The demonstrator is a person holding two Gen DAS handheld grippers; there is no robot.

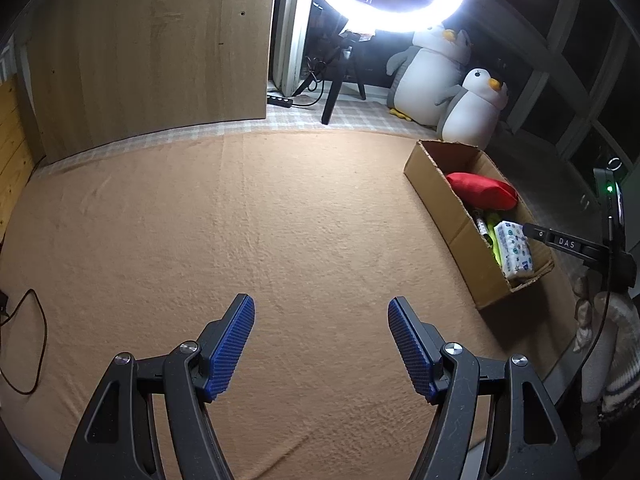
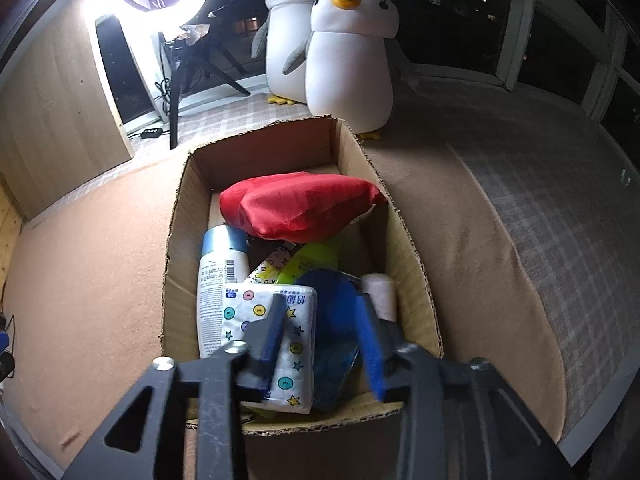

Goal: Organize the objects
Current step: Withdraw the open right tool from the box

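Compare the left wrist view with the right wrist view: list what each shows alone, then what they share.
Left wrist only: the open, empty left hand-held gripper over bare blanket, and a dark cord at the left edge.
Right wrist only: the white bottle and blue object in the box.
Both: the box, red pouch, tissue pack, two penguins, ring light, right hand-held gripper.

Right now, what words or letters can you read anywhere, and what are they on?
"DAS": white letters on the black arm of the right tongs.
Tissue pack: blue print at the top, too blurred to read; "m" in some coloured dots.
White bottle: small print and a barcode, too small to read.
Nothing else has readable text.
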